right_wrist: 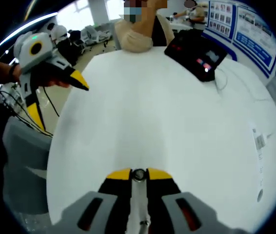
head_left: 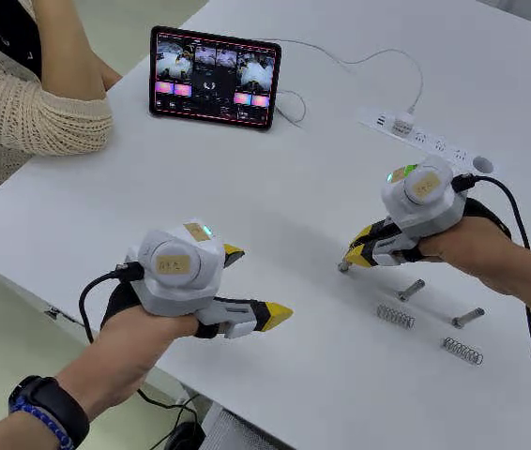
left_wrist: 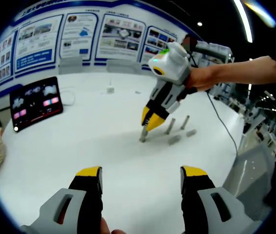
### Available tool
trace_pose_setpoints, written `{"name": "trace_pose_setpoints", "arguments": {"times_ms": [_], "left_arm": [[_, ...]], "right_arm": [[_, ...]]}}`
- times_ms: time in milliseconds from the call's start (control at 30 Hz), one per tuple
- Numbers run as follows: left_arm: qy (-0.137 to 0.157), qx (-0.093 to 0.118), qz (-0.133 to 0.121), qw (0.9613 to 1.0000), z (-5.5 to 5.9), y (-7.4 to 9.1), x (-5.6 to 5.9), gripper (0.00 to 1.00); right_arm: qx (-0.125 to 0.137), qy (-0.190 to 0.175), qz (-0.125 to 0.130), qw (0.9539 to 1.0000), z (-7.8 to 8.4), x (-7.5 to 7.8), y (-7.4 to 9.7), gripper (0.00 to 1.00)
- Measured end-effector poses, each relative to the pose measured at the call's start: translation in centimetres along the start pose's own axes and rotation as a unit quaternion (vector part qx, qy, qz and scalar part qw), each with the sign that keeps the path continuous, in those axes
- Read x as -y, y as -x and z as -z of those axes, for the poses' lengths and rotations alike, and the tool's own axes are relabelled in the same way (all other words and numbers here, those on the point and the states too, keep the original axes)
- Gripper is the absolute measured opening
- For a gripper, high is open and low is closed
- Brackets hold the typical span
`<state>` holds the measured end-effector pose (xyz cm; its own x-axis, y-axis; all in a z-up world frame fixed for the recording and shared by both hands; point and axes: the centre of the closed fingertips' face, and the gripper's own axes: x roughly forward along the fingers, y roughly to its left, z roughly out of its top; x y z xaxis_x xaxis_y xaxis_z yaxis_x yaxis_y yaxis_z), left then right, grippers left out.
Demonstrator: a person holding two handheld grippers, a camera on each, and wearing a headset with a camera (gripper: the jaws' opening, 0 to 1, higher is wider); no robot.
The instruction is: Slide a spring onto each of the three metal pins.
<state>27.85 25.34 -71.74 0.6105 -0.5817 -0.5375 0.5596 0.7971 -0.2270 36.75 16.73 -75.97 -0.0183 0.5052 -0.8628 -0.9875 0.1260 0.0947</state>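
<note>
**Head view.** The right gripper has its jaws pressed together on one metal pin. The low end of the pin touches the white desk. Two more pins lie on the desk just behind those jaws, near the person's hand. Two springs lie beside them. The left gripper has its jaws spread wide with nothing between them. It is well apart from the springs.

**Left gripper view.** The left jaws are open, with bare desk between them. Far ahead of them the right gripper points down with the pin at its tip. The other pins and the springs lie just past it.

**Right gripper view.** The jaws pinch the pin right at their tips, and its round end faces us. The left gripper is far off, up and to the left of these jaws. A tablet stands far ahead.

I think the job now is to get a spring onto this held pin. The right jaws should pinch tight and leave one end of the pin free. The left jaws should take the nearest spring softly by its middle so it does not squash. Then they should line its hole up with the free end and push straight. A spring can roll or pop away, so go slowly.
</note>
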Motion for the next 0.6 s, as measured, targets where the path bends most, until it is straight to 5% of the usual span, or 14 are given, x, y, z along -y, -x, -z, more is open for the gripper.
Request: {"name": "trace_pose_setpoints", "arguments": {"times_ms": [600], "left_arm": [[0.001, -0.002, -0.005, 1.0000, 0.2, 0.5, -0.3, 0.66]], "right_arm": [[-0.008, -0.007, -0.007, 0.9999, 1.0, -0.2, -1.3, 0.17]]}}
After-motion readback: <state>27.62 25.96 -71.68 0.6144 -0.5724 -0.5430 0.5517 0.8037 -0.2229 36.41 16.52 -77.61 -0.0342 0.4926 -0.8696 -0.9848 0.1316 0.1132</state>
